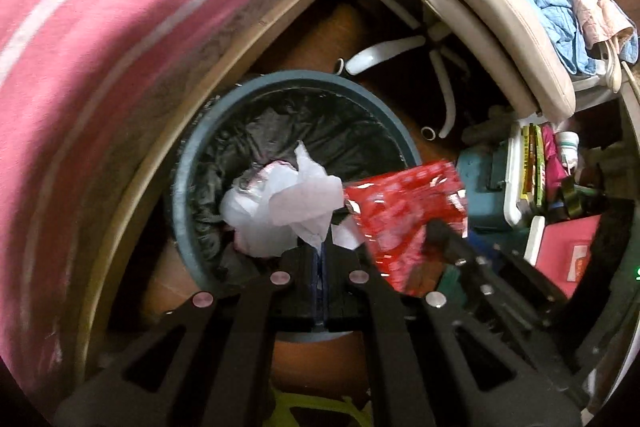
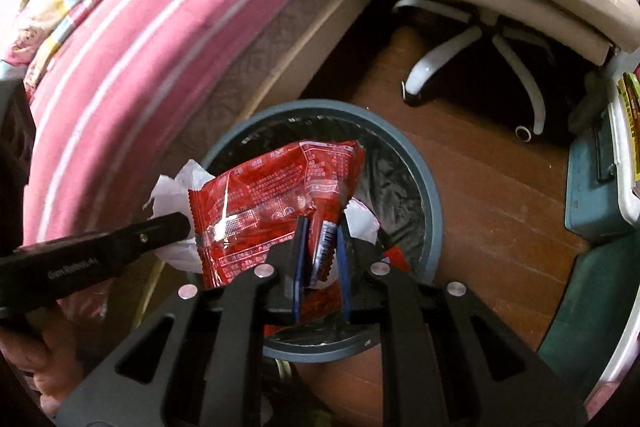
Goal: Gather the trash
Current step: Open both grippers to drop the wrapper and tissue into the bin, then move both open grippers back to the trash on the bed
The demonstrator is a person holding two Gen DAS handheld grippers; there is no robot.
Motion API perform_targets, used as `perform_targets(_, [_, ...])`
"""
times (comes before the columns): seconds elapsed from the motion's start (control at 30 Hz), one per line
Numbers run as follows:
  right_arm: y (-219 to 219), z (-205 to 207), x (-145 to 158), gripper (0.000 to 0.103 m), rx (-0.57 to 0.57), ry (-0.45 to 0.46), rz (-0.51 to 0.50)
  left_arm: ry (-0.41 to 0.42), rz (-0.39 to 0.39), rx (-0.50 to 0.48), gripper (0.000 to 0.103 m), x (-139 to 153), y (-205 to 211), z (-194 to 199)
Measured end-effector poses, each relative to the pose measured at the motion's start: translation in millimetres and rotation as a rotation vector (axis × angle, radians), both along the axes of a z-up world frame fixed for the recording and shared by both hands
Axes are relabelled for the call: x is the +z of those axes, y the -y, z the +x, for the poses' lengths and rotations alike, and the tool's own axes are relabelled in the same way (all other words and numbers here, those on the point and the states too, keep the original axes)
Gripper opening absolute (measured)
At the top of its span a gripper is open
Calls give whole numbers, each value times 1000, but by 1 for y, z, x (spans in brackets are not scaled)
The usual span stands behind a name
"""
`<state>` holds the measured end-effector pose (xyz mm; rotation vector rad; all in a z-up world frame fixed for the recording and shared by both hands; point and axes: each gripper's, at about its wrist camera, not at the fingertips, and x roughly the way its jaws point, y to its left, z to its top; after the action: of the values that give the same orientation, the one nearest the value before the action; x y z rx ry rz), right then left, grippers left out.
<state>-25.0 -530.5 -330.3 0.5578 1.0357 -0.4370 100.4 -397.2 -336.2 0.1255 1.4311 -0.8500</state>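
Left claw (image 1: 320,251) is clenched on a crumpled white tissue (image 1: 296,203), held directly above the open mouth of the round bin (image 1: 188,155). Right claw (image 2: 320,247) grasps a red snack wrapper (image 2: 272,195) by its lower corner; the pads stand slightly apart with the foil pinched between them, and the wrapper hangs over the same bin, its upper edge just beside the tissue.

Judgement: the step in hand is the drop. Both items sit above the black liner (image 1: 360,131), so releasing where they are should land them inside. The wrapper is light and broad and may drift; lowering it nearer the rim before letting go would be prudent. Tissue may cling to the pads.

Surroundings: white rubbish already lies in the bin. A bed with a pink striped cover (image 1: 100,27) runs close along one side. An office chair (image 2: 500,7) stands beyond on the wooden floor (image 2: 480,187), a teal box (image 2: 592,187) near the other side. Nothing blocks the bin mouth.
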Motion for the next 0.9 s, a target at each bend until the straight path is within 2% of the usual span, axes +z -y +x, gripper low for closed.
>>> perform_targets(0.07, [5, 1, -7, 20, -18, -12, 14, -12, 8, -10, 2, -7, 2, -1])
perform_targets(0.1, [6, 2, -8, 22, -22, -16, 17, -14, 17, -12, 6, -9, 4, -3])
perform_targets(0.17, [9, 1, -14, 32, -30, -27, 33, -25, 40, -20, 6, -15, 4, -3])
perform_targets(0.23, [9, 2, -16, 34, -32, -40, 28, -28, 67, -20, 19, -19, 1, -2])
perform_targets(0.3, [9, 0, -17, 40, -37, -51, 18, -5, 73, -7, 50, -17, -3, 0])
perform_targets(0.37, [8, 0, -16, 41, -38, -55, 15, 22, 77, 7, 62, -13, -6, 2])
perform_targets(0.4, [7, -2, -14, 42, -39, -57, 10, 24, 73, 16, 65, -11, -8, 4])
perform_targets(0.53, [2, -9, -4, 57, -50, -41, -4, 44, 64, 34, 74, -2, -15, 5])
perform_targets(0.6, [2, -11, 2, 71, -59, -29, -3, 67, 57, 36, 80, 5, -20, 5])
perform_targets(0.63, [-1, -15, 9, 81, -67, -9, -4, 81, 52, 38, 82, 9, -22, 4])
perform_targets(0.67, [-2, -16, 14, 84, -69, 5, -6, 90, 49, 42, 86, 13, -25, 4])
perform_targets(0.9, [-21, -20, 53, 89, -54, 67, -35, 153, 14, 117, 87, 47, -54, 6])
